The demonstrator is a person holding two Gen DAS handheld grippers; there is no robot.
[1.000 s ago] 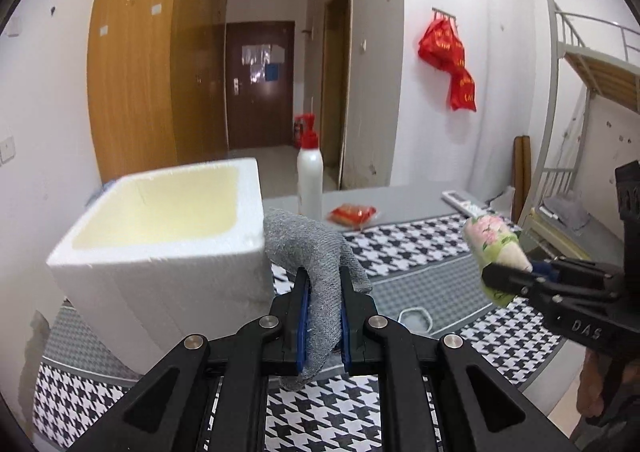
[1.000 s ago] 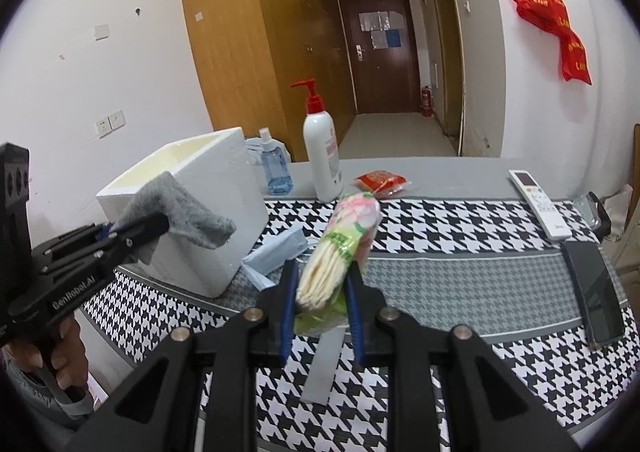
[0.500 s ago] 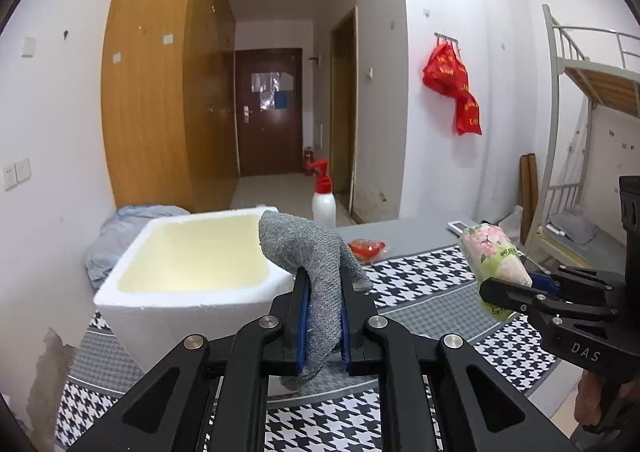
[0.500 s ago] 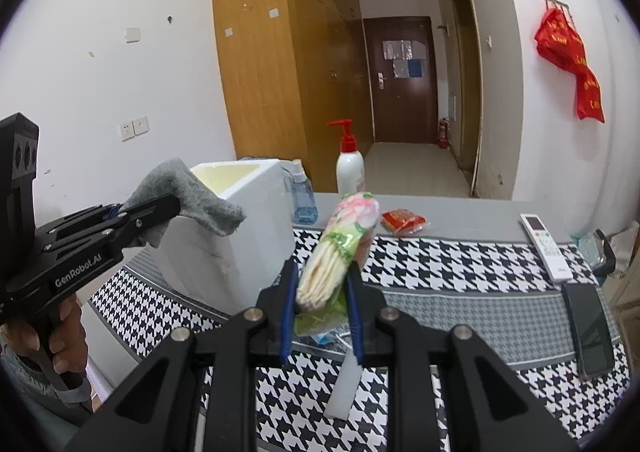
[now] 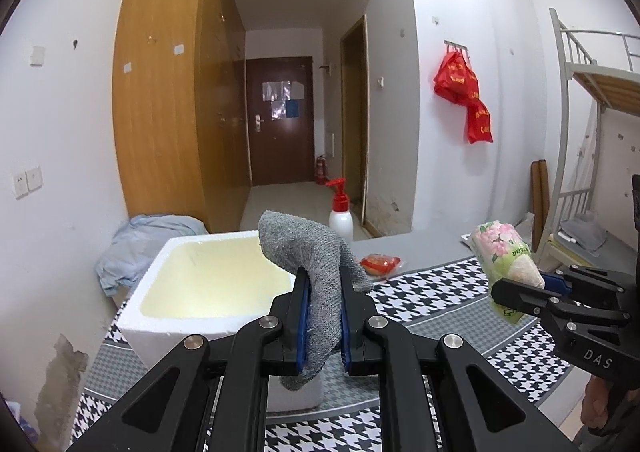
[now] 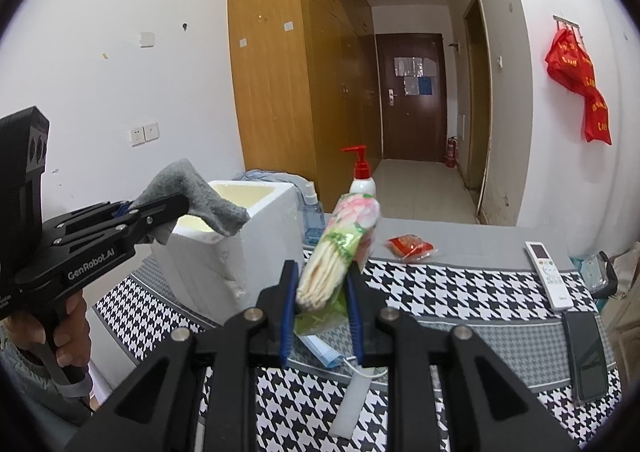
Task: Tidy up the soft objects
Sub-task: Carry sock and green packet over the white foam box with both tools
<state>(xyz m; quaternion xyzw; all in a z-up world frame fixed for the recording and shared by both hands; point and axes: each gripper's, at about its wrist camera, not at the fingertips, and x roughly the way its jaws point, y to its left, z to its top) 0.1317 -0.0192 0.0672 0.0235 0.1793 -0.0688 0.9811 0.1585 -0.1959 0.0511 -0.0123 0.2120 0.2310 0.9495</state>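
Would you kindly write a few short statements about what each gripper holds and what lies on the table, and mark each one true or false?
1. The left gripper is shut on a grey cloth. True.
2. The right gripper is empty. False: it grips a floral packet.
3. The foam box holds a bottle. False: what shows of its inside is bare.
4. A face mask lies on the table. True.
5. The remote is in the box. False: it lies on the table.

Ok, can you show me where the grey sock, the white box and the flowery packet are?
grey sock (image 5: 320,292), left wrist view, middle of the knit.
white box (image 5: 180,322), left wrist view, near rim.
flowery packet (image 6: 340,248), right wrist view, middle of the wrapper.
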